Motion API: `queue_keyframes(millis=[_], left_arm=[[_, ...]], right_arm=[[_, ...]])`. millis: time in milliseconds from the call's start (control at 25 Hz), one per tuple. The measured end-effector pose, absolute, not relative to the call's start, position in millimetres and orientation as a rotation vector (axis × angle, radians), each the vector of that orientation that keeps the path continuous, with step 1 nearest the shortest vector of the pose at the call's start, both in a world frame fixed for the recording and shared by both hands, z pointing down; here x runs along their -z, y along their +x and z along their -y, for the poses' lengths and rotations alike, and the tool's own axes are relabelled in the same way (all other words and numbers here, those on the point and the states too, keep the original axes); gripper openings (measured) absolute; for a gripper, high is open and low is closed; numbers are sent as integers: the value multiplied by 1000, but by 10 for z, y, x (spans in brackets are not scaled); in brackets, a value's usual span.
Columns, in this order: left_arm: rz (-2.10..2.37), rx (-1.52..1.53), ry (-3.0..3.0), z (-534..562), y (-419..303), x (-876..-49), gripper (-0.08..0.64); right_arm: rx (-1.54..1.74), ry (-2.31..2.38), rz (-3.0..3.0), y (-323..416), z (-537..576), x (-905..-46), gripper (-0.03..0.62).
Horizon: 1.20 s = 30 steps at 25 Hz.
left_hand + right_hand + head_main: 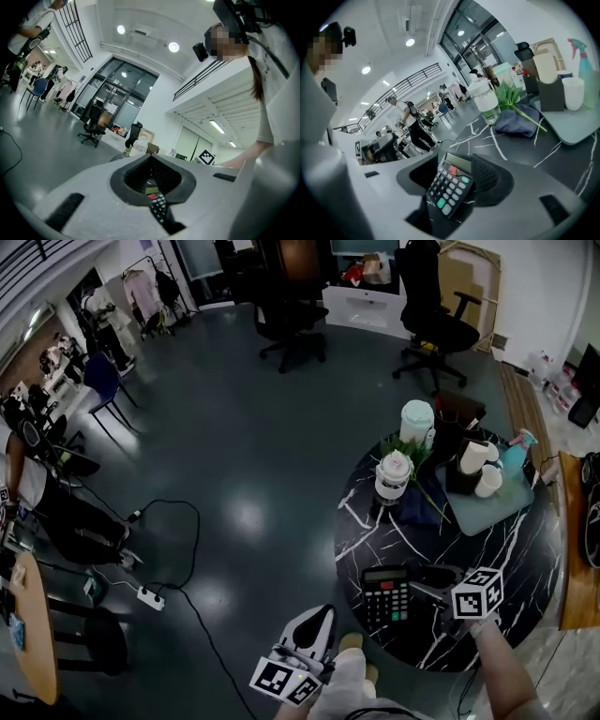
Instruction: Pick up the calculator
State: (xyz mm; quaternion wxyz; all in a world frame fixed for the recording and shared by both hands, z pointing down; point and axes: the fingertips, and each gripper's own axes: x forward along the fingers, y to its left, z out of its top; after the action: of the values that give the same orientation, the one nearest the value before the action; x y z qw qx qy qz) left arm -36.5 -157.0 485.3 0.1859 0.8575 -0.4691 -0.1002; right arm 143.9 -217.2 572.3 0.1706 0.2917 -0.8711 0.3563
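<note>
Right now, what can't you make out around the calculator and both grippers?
1. Whether the right gripper pinches the calculator: in the right gripper view the calculator's body covers both contact lines.
2. Key labels: too small in head view, blurred in right gripper view.
3. Left gripper view: the left gripper itself hides all but some keys.
</note>
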Motion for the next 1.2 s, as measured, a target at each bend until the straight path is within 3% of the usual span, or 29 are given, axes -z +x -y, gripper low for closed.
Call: queue_keyframes(millis=[280, 1000, 1200], left_arm=[[1398, 274, 2344, 1681, -516, -5271, 6], [1434, 367, 2258, 1839, -441, -5774, 6], [1447, 359, 2209, 1718, -525, -5892, 6]], right_arm=[[-1131, 646, 2331, 1421, 2364, -6218, 210], [-1374, 299, 2161, 1156, 2350, -6507, 207], [-1392, 231, 2136, 1104, 2362, -6523, 154]])
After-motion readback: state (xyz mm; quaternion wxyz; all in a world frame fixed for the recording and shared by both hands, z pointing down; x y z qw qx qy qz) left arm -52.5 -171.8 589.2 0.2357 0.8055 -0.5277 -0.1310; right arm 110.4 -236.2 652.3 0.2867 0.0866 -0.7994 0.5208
